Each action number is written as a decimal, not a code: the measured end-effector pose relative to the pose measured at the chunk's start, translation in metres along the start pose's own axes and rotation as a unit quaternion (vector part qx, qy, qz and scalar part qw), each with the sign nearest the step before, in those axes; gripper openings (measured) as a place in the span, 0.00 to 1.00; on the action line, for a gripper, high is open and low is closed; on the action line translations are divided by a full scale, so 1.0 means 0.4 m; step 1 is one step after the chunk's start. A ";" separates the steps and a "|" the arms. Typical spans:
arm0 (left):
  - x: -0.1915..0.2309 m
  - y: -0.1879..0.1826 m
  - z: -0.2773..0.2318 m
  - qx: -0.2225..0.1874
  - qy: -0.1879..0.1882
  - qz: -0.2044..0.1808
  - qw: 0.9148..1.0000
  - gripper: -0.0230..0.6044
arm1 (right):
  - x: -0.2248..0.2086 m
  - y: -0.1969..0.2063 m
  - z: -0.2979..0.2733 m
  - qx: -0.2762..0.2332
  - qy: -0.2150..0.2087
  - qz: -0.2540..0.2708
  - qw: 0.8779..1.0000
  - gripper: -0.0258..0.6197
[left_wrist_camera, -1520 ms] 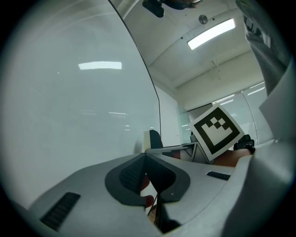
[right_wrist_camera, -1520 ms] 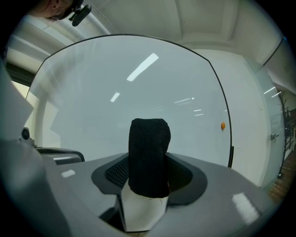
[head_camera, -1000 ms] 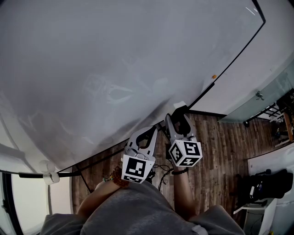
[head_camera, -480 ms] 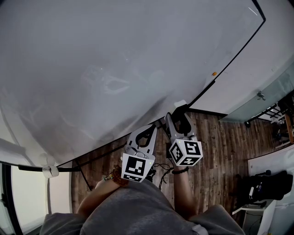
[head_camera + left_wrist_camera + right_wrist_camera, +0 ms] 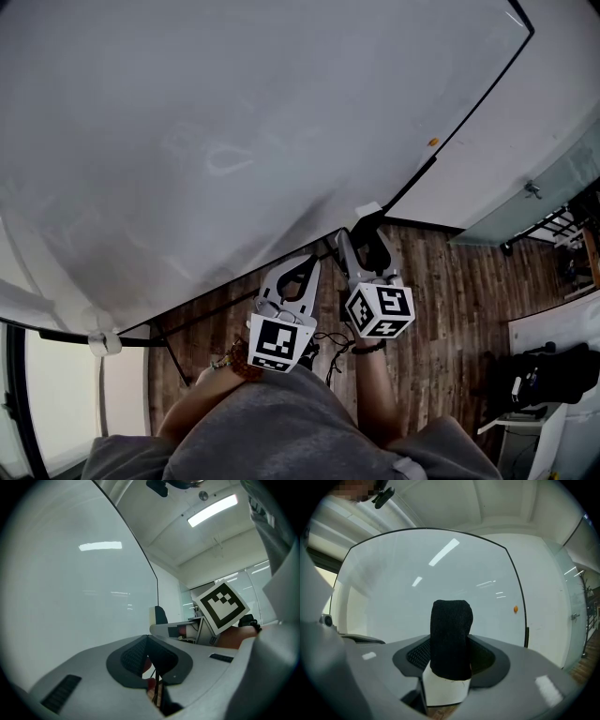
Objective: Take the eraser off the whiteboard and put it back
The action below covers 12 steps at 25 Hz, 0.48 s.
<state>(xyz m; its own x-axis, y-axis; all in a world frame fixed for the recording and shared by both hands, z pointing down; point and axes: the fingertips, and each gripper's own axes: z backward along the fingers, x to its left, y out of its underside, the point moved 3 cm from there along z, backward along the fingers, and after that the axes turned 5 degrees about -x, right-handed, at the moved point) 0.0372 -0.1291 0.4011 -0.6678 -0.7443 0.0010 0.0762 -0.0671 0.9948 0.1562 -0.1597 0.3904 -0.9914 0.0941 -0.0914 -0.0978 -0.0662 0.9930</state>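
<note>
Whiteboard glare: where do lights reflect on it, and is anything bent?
Right gripper view: bright streaks on the whiteboard, its frame bowed by the wide lens, the eraser sharp. Left gripper view: one mirrored light bar, dark round corners. Head view: only a soft sheen, board edge curved.

Eraser point(image 5: 450, 639): white body, black felt, upright, clamped in right tool point(image 5: 451, 660), before whiteboard point(image 5: 426, 573).
</note>
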 end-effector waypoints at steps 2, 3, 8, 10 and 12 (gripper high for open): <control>-0.007 -0.001 0.007 0.000 0.002 0.000 1.000 0.05 | 0.003 -0.003 0.010 -0.001 0.000 0.001 1.000 0.40; -0.009 -0.002 0.012 0.000 0.003 0.000 1.000 0.05 | 0.005 -0.003 0.015 -0.002 0.001 0.001 1.000 0.40; -0.023 -0.003 0.036 0.000 0.004 -0.001 1.000 0.05 | 0.010 -0.003 0.045 -0.002 0.005 0.001 1.000 0.40; -0.028 -0.003 0.046 0.000 0.004 -0.001 1.000 0.05 | 0.015 -0.004 0.056 -0.003 0.005 0.000 1.000 0.40; -0.034 -0.002 0.058 0.001 0.004 -0.001 1.000 0.05 | 0.022 -0.003 0.069 -0.004 0.005 0.001 1.000 0.40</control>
<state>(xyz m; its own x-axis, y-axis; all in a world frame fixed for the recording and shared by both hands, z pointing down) 0.0291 -0.1033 0.4028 -0.6626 -0.7490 -0.0016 0.0740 -0.0675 0.9950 0.1502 -0.1313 0.3903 -0.9923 0.0843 -0.0902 -0.0965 -0.0734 0.9926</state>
